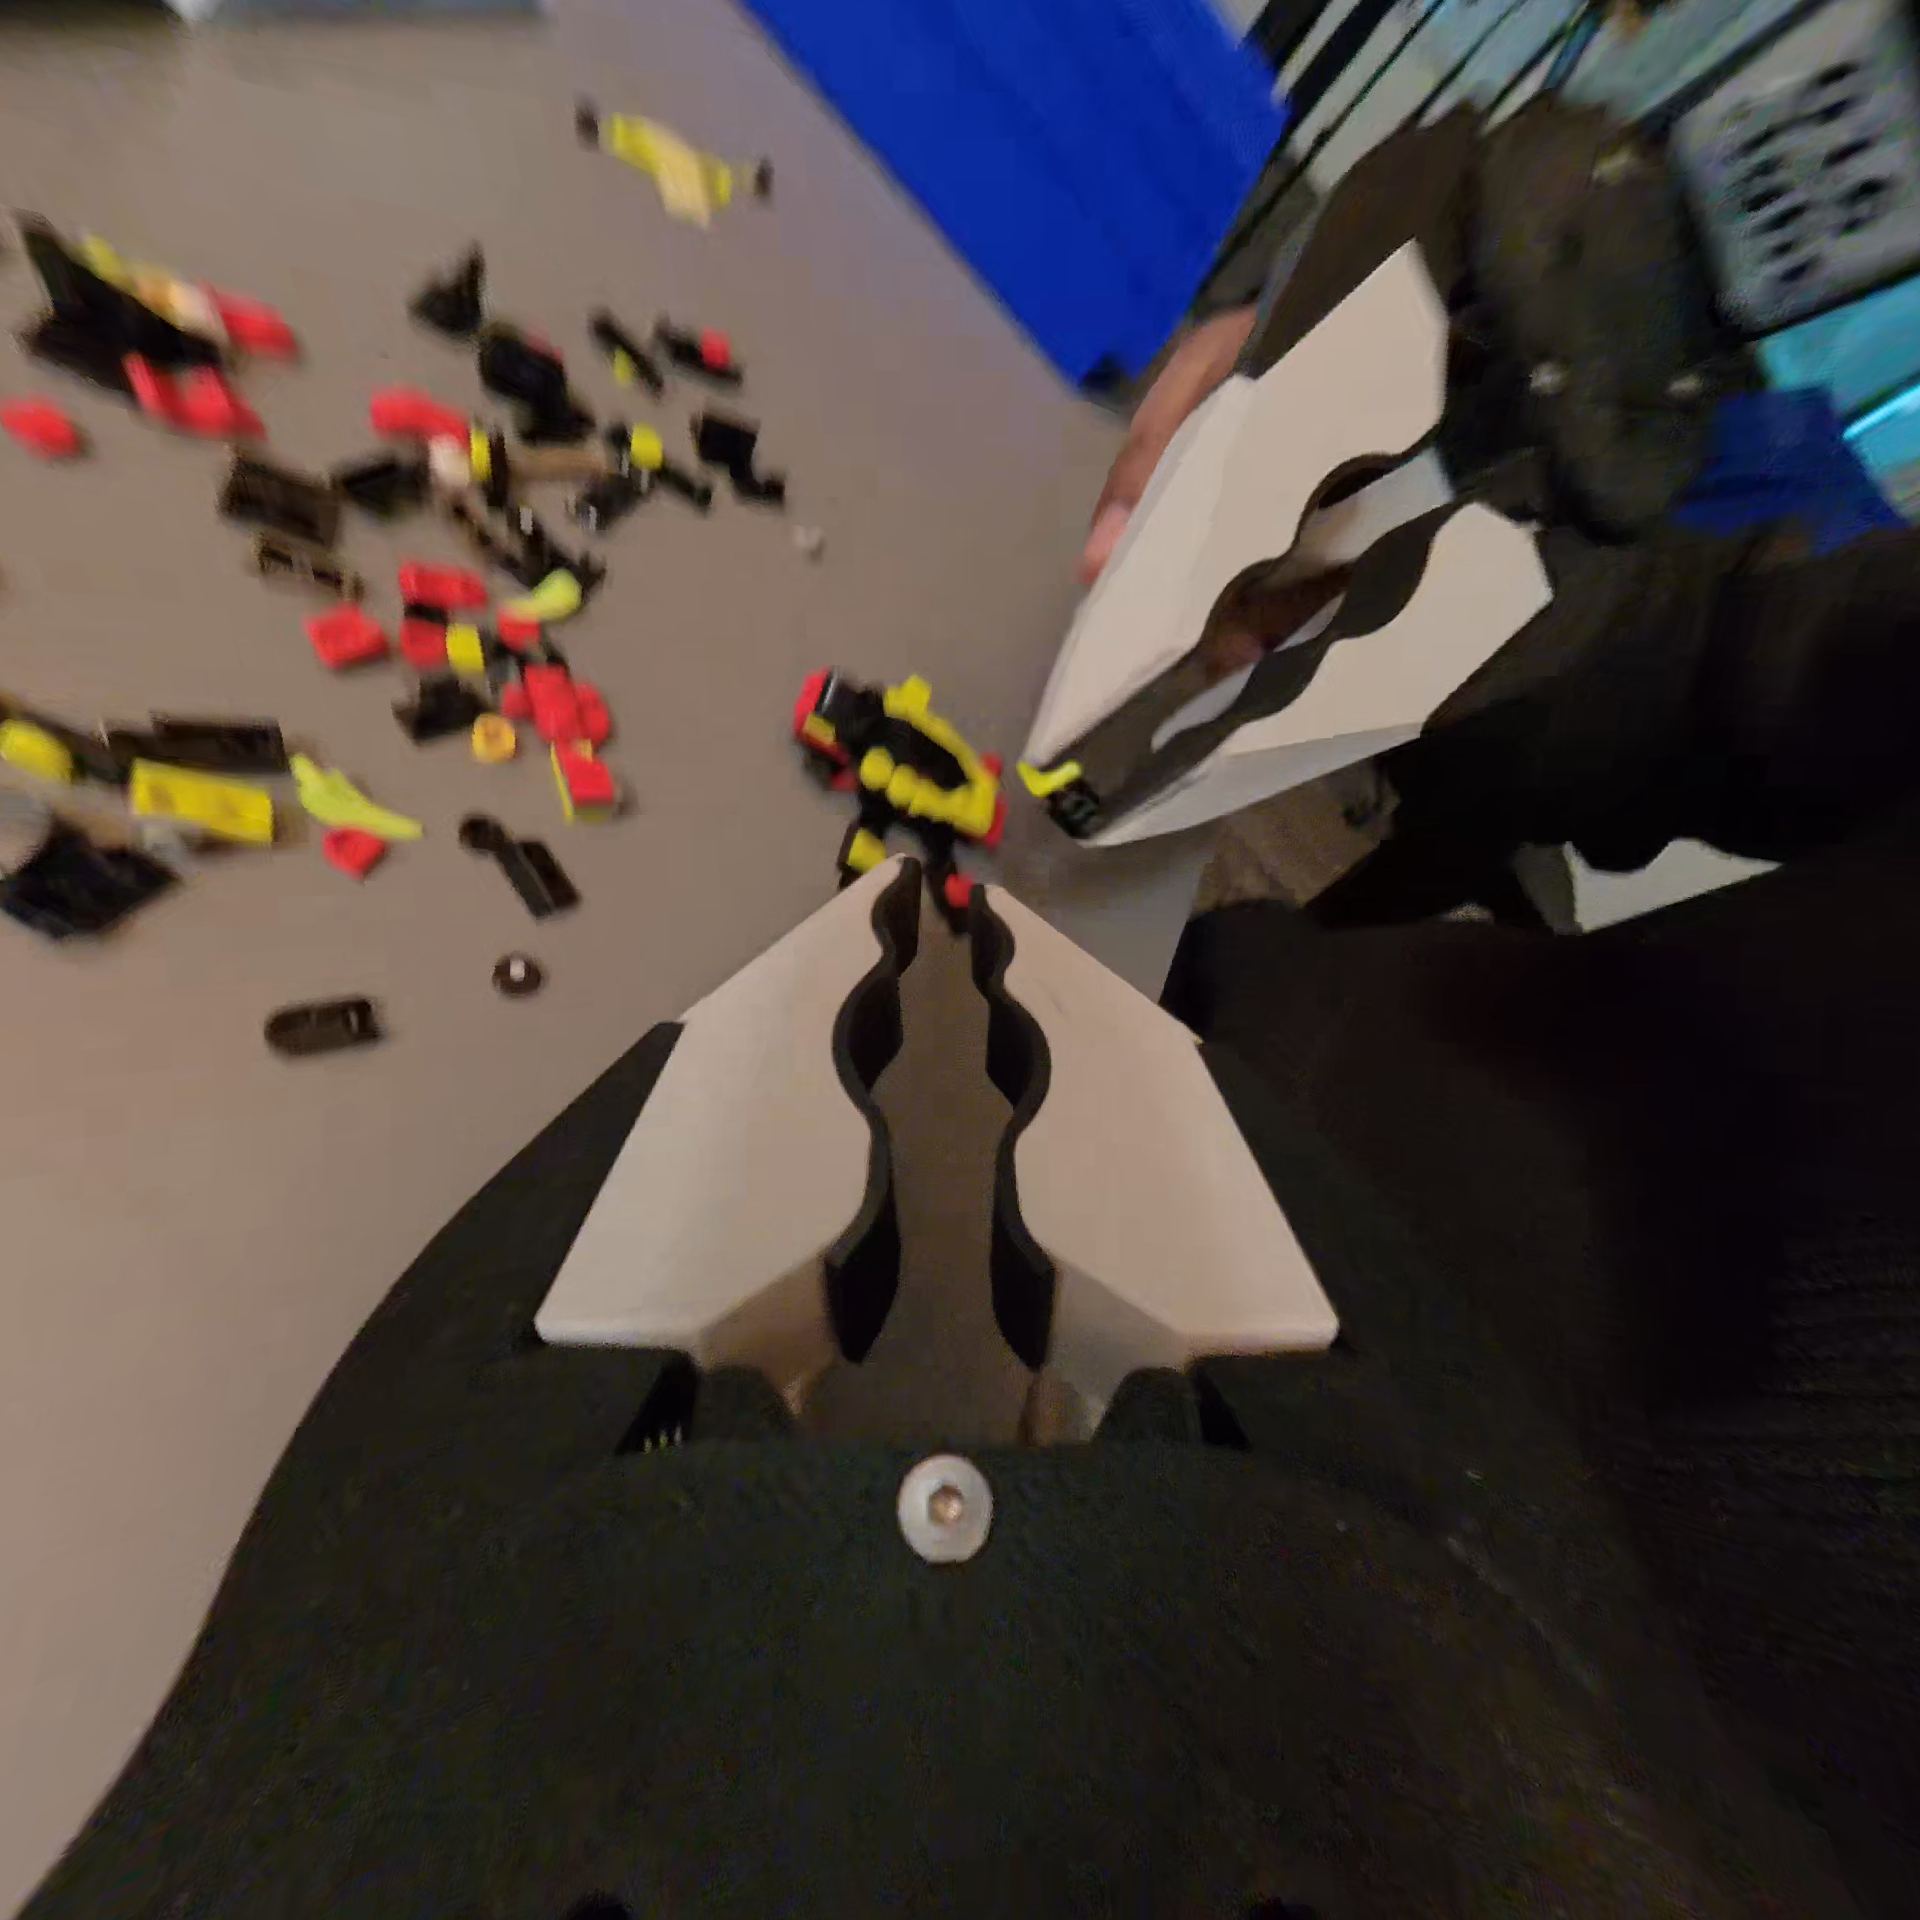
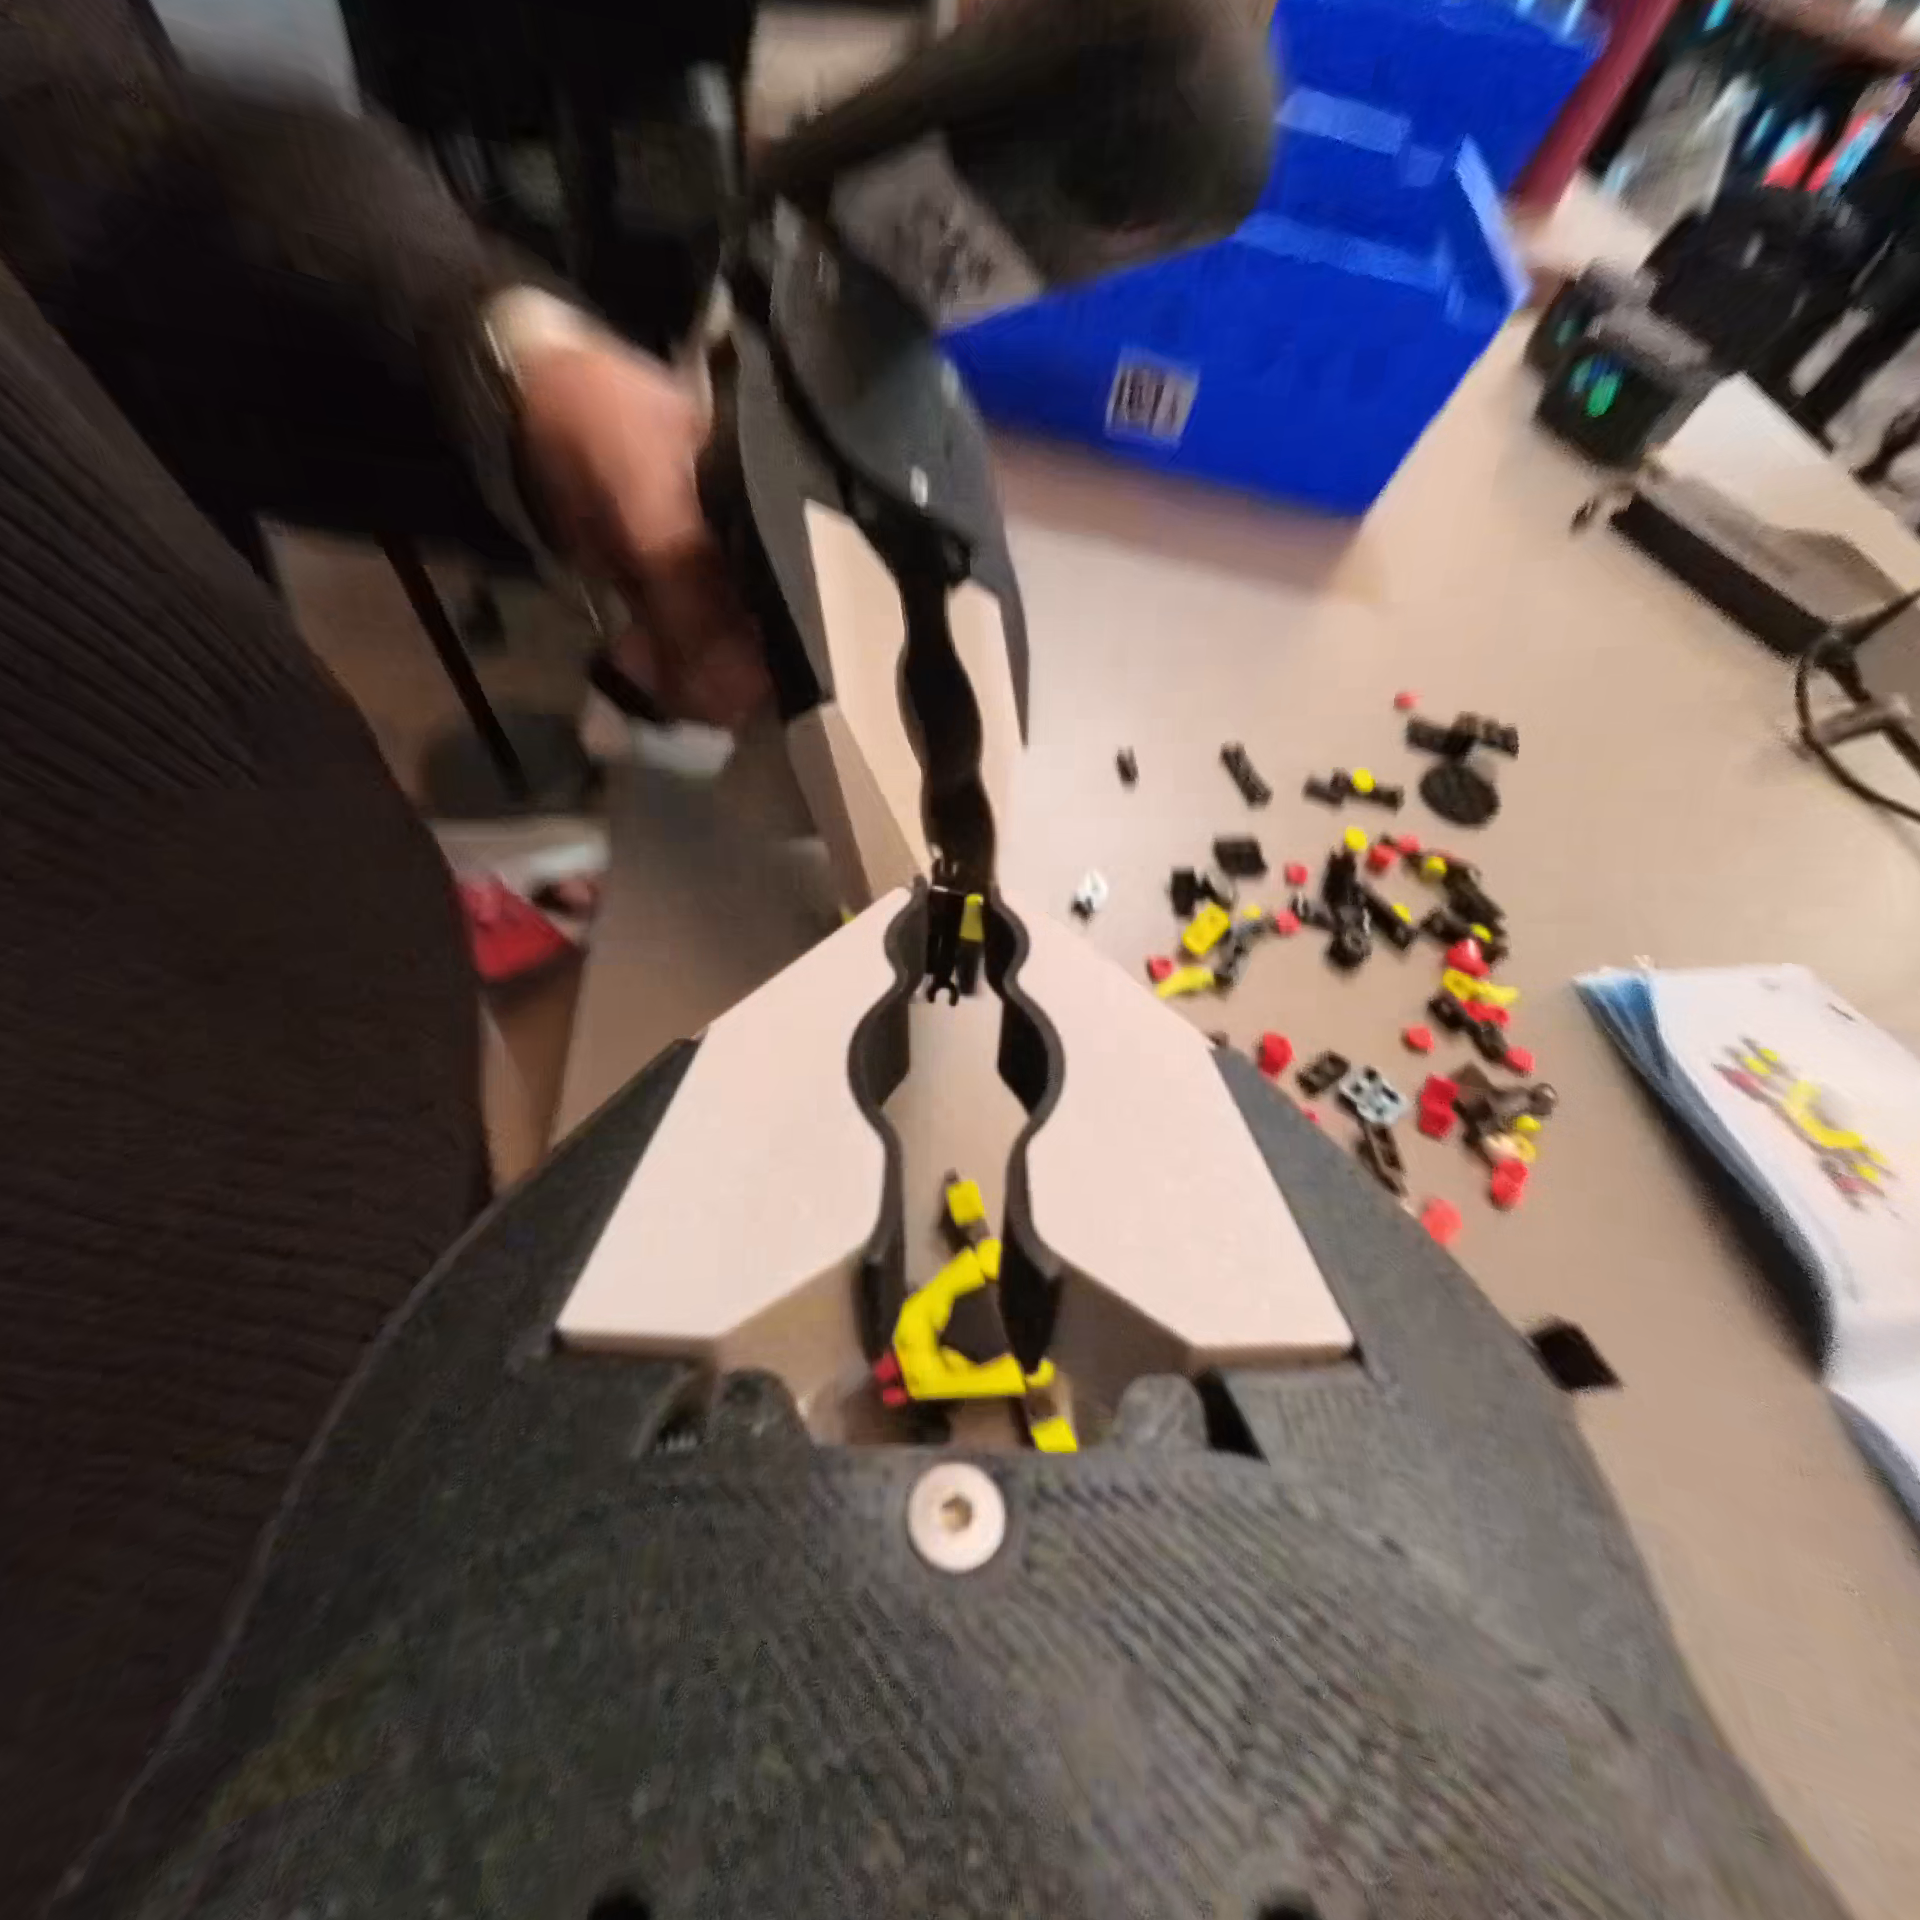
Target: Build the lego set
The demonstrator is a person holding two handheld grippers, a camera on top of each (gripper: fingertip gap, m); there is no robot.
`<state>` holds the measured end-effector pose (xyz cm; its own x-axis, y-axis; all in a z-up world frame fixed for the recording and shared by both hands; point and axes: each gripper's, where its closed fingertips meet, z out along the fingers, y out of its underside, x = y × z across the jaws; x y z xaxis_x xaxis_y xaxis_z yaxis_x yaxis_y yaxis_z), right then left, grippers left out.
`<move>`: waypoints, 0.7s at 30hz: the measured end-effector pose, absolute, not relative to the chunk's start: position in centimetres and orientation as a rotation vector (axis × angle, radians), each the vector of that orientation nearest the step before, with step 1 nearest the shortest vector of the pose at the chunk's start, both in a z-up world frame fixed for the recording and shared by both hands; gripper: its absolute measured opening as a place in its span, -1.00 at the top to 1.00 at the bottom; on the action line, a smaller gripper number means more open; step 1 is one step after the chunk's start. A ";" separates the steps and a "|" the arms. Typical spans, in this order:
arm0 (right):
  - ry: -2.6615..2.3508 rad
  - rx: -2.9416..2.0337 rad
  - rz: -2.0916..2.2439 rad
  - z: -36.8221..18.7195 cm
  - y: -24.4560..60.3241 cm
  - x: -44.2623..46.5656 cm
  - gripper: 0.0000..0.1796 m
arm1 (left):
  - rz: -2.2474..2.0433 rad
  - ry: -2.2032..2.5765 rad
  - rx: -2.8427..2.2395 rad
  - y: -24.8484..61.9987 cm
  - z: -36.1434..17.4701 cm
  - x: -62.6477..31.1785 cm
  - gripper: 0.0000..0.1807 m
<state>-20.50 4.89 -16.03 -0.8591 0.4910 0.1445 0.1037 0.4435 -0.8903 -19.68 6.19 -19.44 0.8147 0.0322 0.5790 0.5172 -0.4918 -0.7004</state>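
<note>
My left gripper [image 1: 940,894] is shut on the lower end of a small yellow, black and red lego assembly [image 1: 914,758], which sticks out beyond its tips. My right gripper [image 2: 951,935] is shut on a small black and yellow piece [image 2: 956,930]. In the left wrist view the right gripper [image 1: 1075,805] comes in from the right, and its piece [image 1: 1049,777] is just beside the assembly's right end. In the right wrist view the left gripper [image 2: 961,862] points down and meets my tips. There the assembly [image 2: 940,1340] shows through the gap between my fingers.
Several loose red, yellow and black lego pieces [image 1: 468,623] lie scattered on the grey table [image 1: 208,1247]; they also show in the right wrist view [image 2: 1382,987]. An instruction booklet [image 2: 1787,1122] lies at the right. A blue bin [image 2: 1247,343] stands behind.
</note>
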 end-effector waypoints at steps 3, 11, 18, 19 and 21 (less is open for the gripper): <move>-2.196 -0.533 1.669 -12.8 5.0 -19.8 0.91 | -0.580 -0.295 -1.820 6.7 -15.2 -19.5 0.81; -2.093 -0.558 2.086 -9.5 4.9 -18.1 0.90 | -0.474 -0.063 -1.638 6.0 -11.0 -17.4 0.82; -2.059 -0.646 2.344 -8.7 5.2 -17.9 0.91 | -0.552 -0.107 -1.545 5.8 -9.4 -17.5 0.87; -2.046 -0.657 2.367 -8.6 5.2 -18.0 0.91 | -0.563 -0.113 -1.544 5.8 -9.4 -17.4 0.88; -2.027 -0.663 2.383 -8.5 5.1 -18.1 0.91 | -0.574 -0.121 -1.544 5.9 -9.4 -17.4 0.88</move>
<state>-18.15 5.11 -8.45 -0.9126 0.2202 -0.3444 0.3046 -0.1956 -0.9322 -17.42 5.94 -9.44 0.8635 -0.2726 0.4244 0.4207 -0.0750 -0.9041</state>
